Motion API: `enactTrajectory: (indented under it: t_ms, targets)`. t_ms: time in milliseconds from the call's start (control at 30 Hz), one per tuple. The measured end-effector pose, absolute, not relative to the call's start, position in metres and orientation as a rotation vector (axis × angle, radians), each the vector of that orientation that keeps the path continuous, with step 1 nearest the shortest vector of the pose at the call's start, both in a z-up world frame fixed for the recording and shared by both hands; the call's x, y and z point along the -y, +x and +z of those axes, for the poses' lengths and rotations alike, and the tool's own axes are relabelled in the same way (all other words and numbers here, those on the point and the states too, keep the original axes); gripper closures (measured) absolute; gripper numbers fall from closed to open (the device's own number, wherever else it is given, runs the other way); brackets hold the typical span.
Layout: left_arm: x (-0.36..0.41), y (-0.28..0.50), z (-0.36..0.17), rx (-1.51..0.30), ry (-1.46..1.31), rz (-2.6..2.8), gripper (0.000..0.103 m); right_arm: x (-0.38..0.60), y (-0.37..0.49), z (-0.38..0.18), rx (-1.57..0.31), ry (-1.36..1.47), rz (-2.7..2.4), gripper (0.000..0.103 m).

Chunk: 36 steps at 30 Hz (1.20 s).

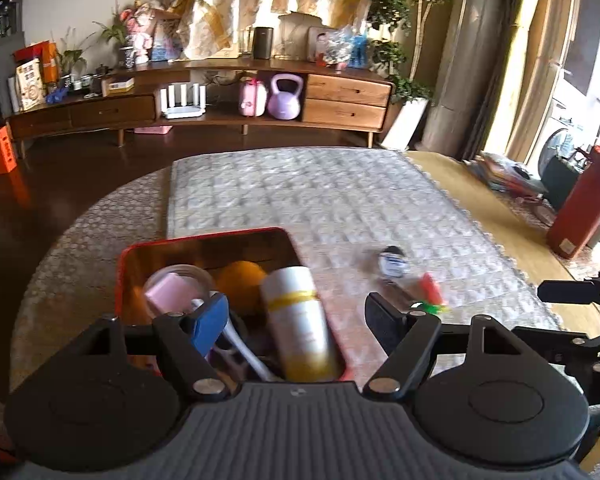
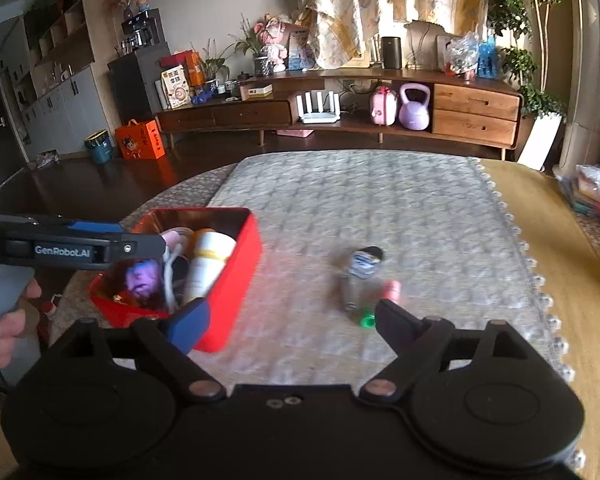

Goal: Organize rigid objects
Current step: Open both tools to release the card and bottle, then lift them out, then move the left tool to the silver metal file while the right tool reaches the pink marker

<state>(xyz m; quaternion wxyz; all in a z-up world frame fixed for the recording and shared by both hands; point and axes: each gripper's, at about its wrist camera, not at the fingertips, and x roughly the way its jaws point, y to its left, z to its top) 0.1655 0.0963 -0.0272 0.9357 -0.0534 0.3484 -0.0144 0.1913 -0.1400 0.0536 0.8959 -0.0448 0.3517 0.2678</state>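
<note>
While both jaws gape empty | left hand-held gripper [image 1: 296,316] above red tin [image 1: 140,252] | right hand-held gripper [image 2: 292,320] near small bottle [image 2: 360,276]

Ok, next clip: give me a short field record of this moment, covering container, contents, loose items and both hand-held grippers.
container: red tin, open, on the quilted mat
contents: white bottle with yellow band, orange, pink item, white cable
loose items: small bottle with dark cap and red-and-green piece, lying on the mat
left hand-held gripper: open, nothing held
right hand-held gripper: open, nothing held
</note>
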Motion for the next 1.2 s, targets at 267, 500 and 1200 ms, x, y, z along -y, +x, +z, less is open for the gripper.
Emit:
enactTrajectory:
  t_ms: [267,500,1200]
  targets:
    - [-0.051,0.181,-0.031,-0.705,-0.105,-0.067,0.020,0.177,0.204,0.044,-0.706,-0.101,0.530,0.000]
    - [-0.013,0.210,-0.049,-0.734,-0.091,-0.049,0.020,0.200,0.230,0.030,-0.715,-0.100,0.485,0.000]
    - [0.029,0.310,-0.120,-0.872,-0.095,0.072,0.020,0.176,0.298,-0.042,-0.762,-0.198,0.438,0.007]
